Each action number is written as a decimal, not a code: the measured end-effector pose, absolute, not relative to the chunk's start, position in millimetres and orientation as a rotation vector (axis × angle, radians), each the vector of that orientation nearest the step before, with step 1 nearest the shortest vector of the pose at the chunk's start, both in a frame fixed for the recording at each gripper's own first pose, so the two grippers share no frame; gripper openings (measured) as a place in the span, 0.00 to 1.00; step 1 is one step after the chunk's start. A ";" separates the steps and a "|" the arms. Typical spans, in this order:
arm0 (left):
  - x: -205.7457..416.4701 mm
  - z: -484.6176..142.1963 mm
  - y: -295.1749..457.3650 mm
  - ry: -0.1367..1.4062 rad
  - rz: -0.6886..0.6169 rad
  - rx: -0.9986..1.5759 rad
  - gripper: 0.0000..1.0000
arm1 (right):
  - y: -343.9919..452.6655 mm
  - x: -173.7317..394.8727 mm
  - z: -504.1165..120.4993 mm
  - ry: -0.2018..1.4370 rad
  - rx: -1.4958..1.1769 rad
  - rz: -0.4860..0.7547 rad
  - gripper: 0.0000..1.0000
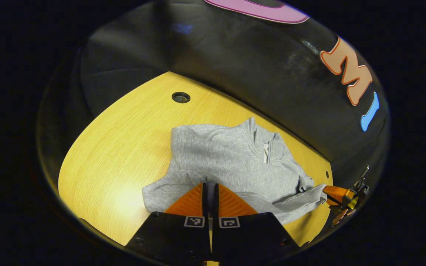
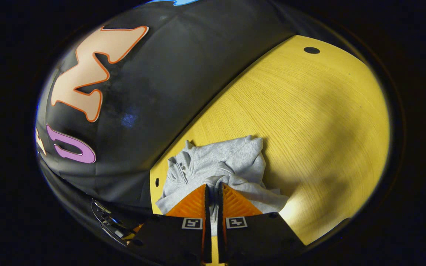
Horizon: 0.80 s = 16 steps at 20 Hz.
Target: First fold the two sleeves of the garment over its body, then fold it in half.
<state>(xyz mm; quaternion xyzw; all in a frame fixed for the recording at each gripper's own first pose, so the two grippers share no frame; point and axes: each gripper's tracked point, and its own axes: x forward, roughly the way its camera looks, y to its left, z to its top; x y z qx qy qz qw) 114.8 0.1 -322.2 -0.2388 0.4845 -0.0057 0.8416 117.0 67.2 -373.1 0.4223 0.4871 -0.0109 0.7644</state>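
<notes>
Your left gripper clenched on the grey quarter-zip sweatshirt, your right gripper pinching its cloth too, sweatshirt lying on the wooden table, zip collar facing up.

Both claws are pinched nearly closed, fingers almost touching: left claw low and pointing forward, right claw same deal. Fingertips of the right hand peek in too.
</notes>
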 end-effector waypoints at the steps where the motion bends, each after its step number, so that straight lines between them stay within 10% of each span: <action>1: 119.2 -324.3 0.6 1.022 -0.001 -0.517 0.01 | 62.6 119.1 -371.0 1.049 0.908 -0.040 0.15; 2: 122.5 -324.4 3.1 1.008 0.021 -0.522 0.03 | 60.7 127.8 -370.4 1.017 0.905 -0.045 0.14; 5: 142.0 -317.0 24.1 0.903 0.078 -0.404 0.08 | 42.6 148.8 -359.2 0.897 0.803 -0.057 1.00; 10: 161.3 -276.7 42.9 0.754 0.102 -0.283 0.97 | 30.6 157.3 -326.2 0.770 0.644 -0.037 0.97; 16: 160.9 -218.0 54.1 0.547 0.144 -0.132 0.96 | 10.2 142.2 -247.5 0.520 0.386 -0.024 0.97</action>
